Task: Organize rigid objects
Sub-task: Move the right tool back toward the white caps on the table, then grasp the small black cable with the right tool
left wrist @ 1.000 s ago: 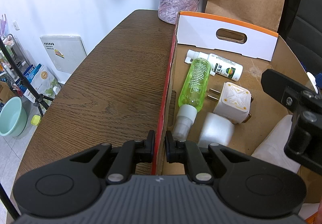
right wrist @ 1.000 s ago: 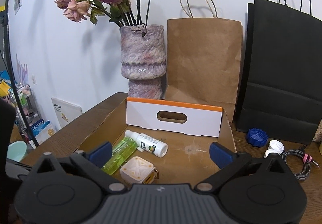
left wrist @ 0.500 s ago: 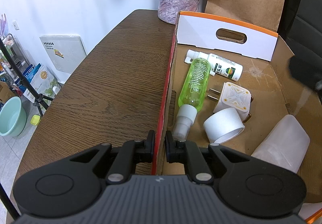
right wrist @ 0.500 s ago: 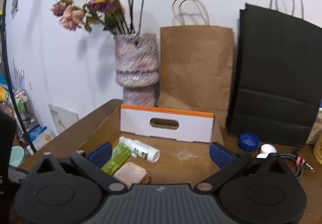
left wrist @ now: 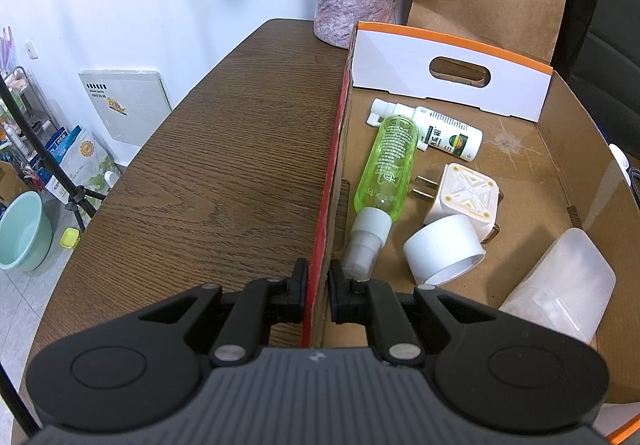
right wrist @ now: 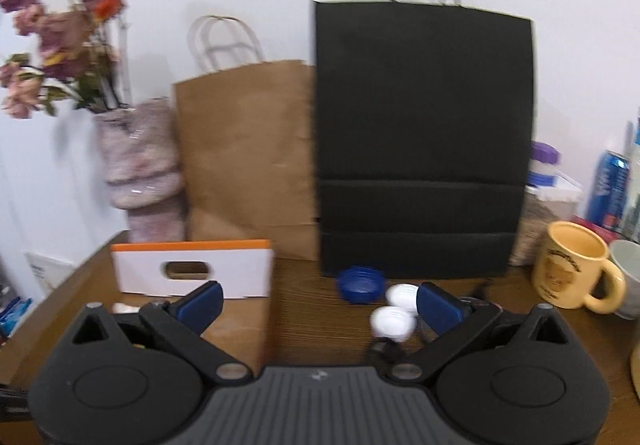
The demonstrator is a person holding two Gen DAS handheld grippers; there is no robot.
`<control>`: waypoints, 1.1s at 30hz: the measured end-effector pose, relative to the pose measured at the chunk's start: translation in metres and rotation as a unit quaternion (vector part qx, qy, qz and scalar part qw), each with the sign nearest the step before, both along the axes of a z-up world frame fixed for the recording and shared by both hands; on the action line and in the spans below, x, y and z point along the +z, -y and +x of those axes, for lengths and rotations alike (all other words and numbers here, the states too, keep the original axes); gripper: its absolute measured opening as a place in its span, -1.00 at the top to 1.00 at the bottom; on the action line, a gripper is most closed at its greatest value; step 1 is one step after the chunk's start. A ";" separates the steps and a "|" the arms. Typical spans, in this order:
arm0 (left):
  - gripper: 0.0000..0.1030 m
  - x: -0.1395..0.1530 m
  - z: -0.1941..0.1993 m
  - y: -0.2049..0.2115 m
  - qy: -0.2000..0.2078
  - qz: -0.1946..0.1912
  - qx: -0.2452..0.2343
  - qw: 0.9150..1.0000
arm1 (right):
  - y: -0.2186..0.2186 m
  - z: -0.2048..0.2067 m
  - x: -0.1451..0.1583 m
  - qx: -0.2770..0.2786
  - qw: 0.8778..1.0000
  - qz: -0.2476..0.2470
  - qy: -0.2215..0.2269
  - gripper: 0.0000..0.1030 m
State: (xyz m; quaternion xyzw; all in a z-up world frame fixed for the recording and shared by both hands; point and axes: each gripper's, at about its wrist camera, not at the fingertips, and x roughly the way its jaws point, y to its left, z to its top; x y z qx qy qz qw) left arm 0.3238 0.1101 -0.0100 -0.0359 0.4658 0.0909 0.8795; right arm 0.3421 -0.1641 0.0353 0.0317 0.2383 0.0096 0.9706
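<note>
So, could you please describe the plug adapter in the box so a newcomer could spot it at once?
Look inside the open cardboard box on the wooden table. The plug adapter lies mid-floor, right of the green bottle. It alone is square, white with a yellow X pattern and metal prongs.

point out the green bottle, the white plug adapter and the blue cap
green bottle [left wrist: 386, 169], left wrist view, middle of its clear green body
white plug adapter [left wrist: 466, 197], left wrist view, centre of its patterned top face
blue cap [right wrist: 360, 283], right wrist view, top of the ribbed lid on the table

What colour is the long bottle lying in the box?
Translucent lime green bottle with a white cap, clearest in the left wrist view.
</note>
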 end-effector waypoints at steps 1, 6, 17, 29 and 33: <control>0.79 0.000 0.000 0.000 0.000 0.000 0.000 1.000 | 0.006 0.003 -0.003 -0.006 1.000 -0.002 -0.005 -1.00; 0.79 0.000 0.000 0.000 0.000 0.000 0.000 1.000 | 0.027 0.018 -0.022 -0.021 0.999 -0.015 -0.032 -1.00; 0.79 0.000 0.000 0.000 0.000 0.000 0.000 1.000 | 0.038 0.050 -0.077 -0.013 0.995 -0.007 -0.095 -0.66; 0.78 0.000 0.000 0.000 0.000 0.000 0.000 1.000 | 0.033 0.056 -0.089 -0.001 0.995 -0.014 -0.103 0.25; 0.78 0.000 0.000 0.000 0.000 0.000 0.000 1.000 | 0.036 0.054 -0.087 -0.002 0.995 -0.007 -0.103 0.27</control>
